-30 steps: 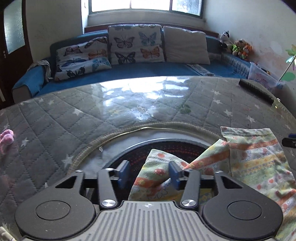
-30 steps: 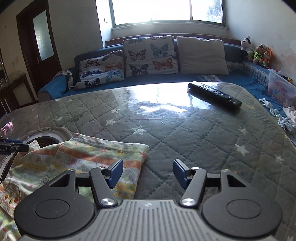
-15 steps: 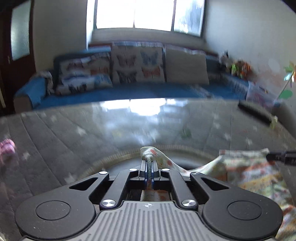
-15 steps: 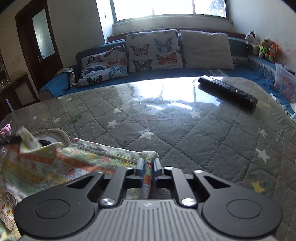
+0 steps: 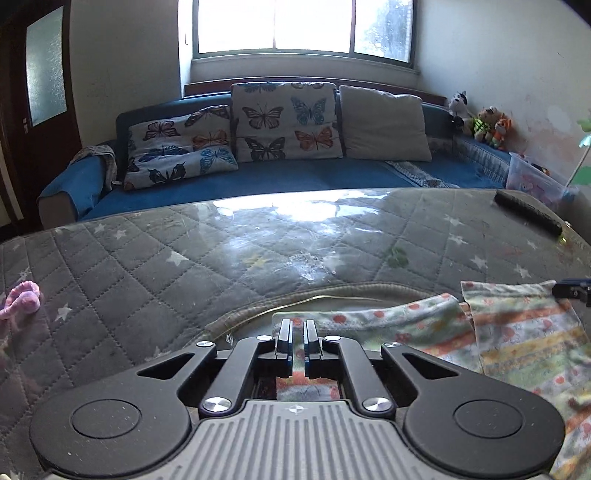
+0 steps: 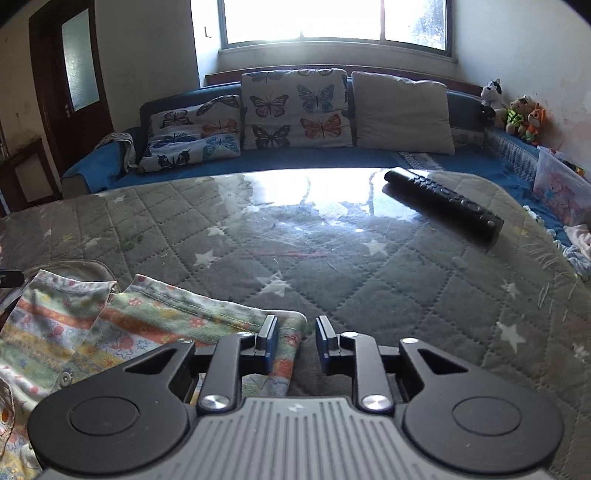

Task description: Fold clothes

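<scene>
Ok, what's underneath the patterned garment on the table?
The patterned garment lies on the quilted table cover, partly over a round cut-out. What is under its middle is hidden.

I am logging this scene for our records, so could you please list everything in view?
garment: one, pastel stripes with flowers, table's near edge
table: one, grey quilted cover with stars, foreground
remote control: one, black, table's far right
fuzzy thing: one, pink, table's left edge
sofa: one, blue, behind the table
cushions: three, two butterfly-print and one beige, on the sofa
soft toys: several, mixed colours, sofa's right end
window: one, bright, above the sofa
door: one, dark brown, far left
left gripper: one, black, shut on the garment's left part
right gripper: one, black, jaws just opening, garment's corner loose between them
</scene>
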`<state>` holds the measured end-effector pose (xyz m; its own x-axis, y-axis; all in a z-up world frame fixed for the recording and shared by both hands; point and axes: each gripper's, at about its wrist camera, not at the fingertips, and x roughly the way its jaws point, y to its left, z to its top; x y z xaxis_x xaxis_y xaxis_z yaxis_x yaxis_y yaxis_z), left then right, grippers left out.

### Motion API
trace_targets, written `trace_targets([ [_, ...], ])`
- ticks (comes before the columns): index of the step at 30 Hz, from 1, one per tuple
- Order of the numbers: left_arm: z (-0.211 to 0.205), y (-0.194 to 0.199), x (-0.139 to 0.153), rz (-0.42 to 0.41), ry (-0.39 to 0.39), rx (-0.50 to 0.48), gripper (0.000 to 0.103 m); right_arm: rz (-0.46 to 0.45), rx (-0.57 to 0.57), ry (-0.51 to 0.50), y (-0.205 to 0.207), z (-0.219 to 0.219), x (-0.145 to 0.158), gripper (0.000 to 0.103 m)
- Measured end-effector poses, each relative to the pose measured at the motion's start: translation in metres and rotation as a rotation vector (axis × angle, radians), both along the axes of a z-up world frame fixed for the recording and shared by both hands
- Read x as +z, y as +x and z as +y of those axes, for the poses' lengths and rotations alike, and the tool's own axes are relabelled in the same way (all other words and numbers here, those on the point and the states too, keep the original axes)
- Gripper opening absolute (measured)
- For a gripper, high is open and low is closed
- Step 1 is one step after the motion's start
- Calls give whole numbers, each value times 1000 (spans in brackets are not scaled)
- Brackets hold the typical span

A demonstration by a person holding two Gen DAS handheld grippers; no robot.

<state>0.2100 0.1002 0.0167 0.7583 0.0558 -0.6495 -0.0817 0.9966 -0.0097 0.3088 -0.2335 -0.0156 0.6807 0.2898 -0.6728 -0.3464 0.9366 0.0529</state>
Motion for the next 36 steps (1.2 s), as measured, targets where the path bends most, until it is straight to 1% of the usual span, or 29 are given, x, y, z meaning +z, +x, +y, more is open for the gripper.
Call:
trace_targets([
  [1,-2,-4,1,3,3,-8,6,-4,8,1,-3,0,3,28],
  [2,-3,-9,1,7,6,-17,6,-5,24,0,-9,2,5,37],
  [3,-5,-14,1,13,7,-26,6,-4,46,-2,-15,4,7,40],
  [6,-13,-30,0,40,14,-57,7,-2,111,-9,-35,13,14,42],
  [8,-20,-42,0,55,27,-88,7,12,162,-7,-52,20,16,49],
  [12,-40,-74,-5,75,48,-173,7,29,282,-20,-93,40,16,50],
  [15,-57,-102,-12,79,66,-242,7,23,368,-32,-124,55,15,54],
  [19,-78,-132,-21,68,111,-317,8,3,449,-85,-159,71,11,54],
  [23,-90,-157,-24,40,132,-352,7,-1,486,-121,-188,75,7,54],
  [26,-93,-176,-23,25,122,-377,7,-3,494,-128,-208,69,5,56],
  [30,-98,-197,-22,15,123,-406,7,-9,480,-108,-234,54,4,56],
  [33,-103,-211,-22,13,113,-429,7,0,475,-104,-245,45,6,56],
  [36,-109,-221,-21,5,132,-445,7,-19,466,-100,-257,37,14,54],
])
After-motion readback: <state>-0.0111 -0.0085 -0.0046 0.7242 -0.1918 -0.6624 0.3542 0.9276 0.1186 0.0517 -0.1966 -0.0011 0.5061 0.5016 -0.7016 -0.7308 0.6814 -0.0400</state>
